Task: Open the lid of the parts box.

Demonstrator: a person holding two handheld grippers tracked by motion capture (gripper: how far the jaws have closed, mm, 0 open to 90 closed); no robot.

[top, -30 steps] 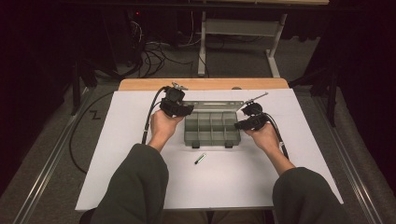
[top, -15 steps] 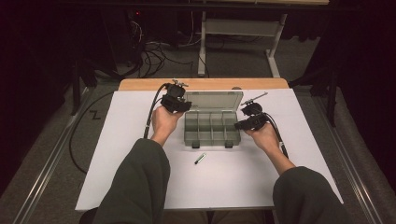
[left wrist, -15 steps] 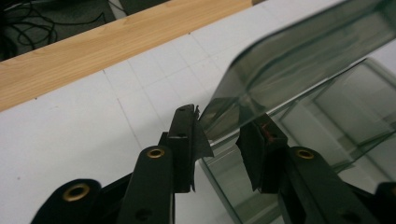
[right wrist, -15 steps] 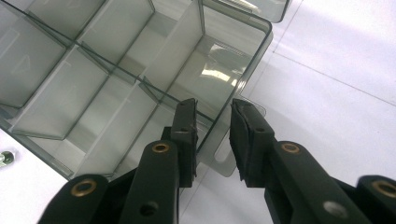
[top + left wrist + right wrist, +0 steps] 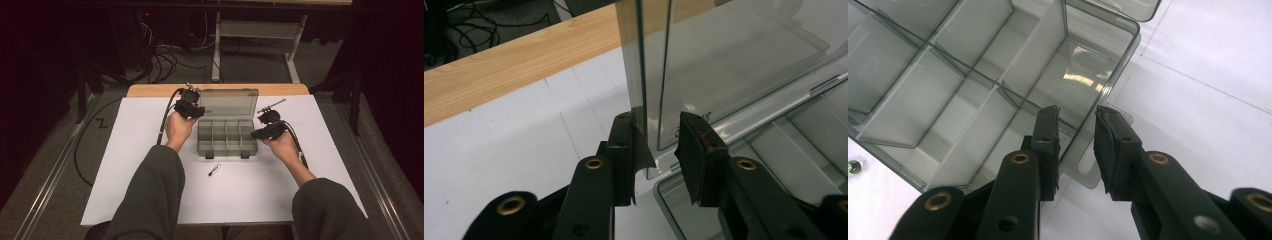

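We see a clear compartment box (image 5: 227, 137) at the middle of the white table (image 5: 150, 165), its lid (image 5: 228, 104) raised toward the far edge. The left gripper (image 5: 196, 111) straddles the lid's side edge — its jaws have just been closing, one pad (image 5: 626, 145) touching the plastic. The right gripper (image 5: 256, 134) straddles the box's right wall, jaws slightly apart. A small screw (image 5: 214, 170) lies just in front.

Both forearms reached forward over the counter. The left hand-held gripper (image 5: 192, 107), near the far edge, had just been closing, jaws part-closed. The right hand-held gripper (image 5: 269, 129) stood with jaws apart.
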